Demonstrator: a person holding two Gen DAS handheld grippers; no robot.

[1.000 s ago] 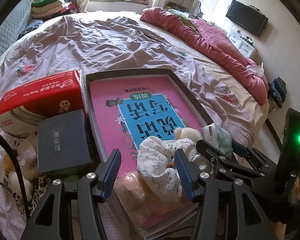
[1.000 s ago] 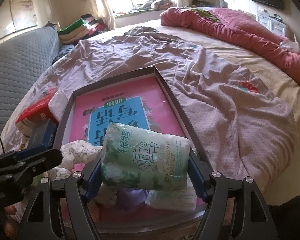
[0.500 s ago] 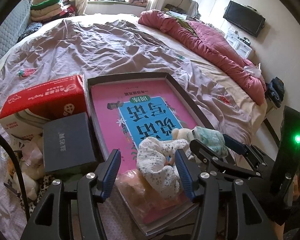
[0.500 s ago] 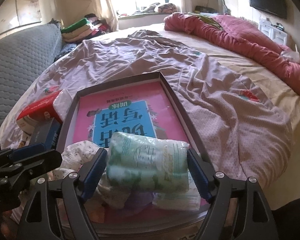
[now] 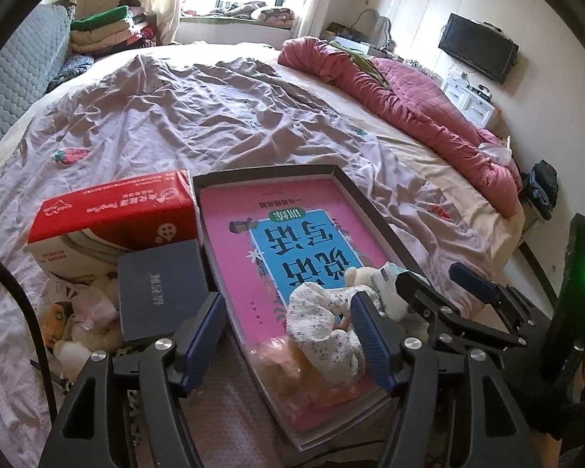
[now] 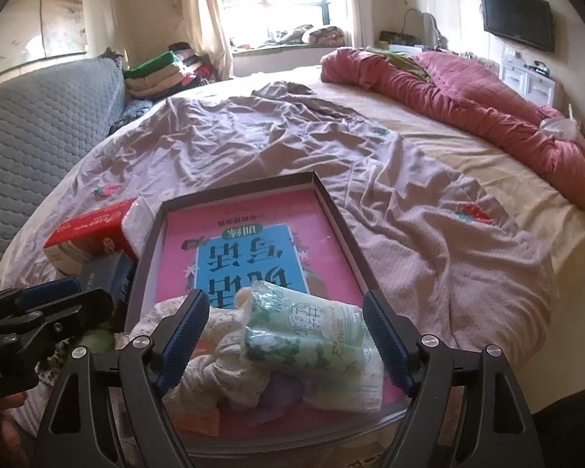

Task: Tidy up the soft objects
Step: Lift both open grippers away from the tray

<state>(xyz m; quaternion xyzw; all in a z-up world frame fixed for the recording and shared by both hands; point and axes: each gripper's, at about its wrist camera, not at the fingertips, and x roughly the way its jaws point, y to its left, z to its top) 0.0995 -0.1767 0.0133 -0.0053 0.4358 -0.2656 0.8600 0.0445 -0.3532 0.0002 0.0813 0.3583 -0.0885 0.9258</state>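
A dark-rimmed shallow box (image 6: pixel 333 210) with a pink and blue book cover inside lies on the bed. At its near end sit soft items: a floral fabric scrunchie (image 5: pixel 323 331), a green-printed tissue pack (image 6: pixel 316 335) and a cream plush piece (image 5: pixel 360 275). My right gripper (image 6: pixel 284 335) is open, its fingers standing apart on either side of the tissue pack, which lies loose on the pile. My left gripper (image 5: pixel 292 339) is open and empty just over the box's near left corner, beside the scrunchie. The box also shows in the left wrist view (image 5: pixel 370 202).
A red tissue box (image 5: pixel 113 210) and a dark blue box (image 5: pixel 162 292) lie left of the dark-rimmed box, with small plush toys (image 5: pixel 78 335) in front. A crumpled mauve sheet (image 6: pixel 253 136) covers the bed; a red quilt (image 6: pixel 468 93) lies far right.
My right gripper has opened and let go of the tissue pack, which has dropped onto the pile in the box. Both grippers have drawn back a little.
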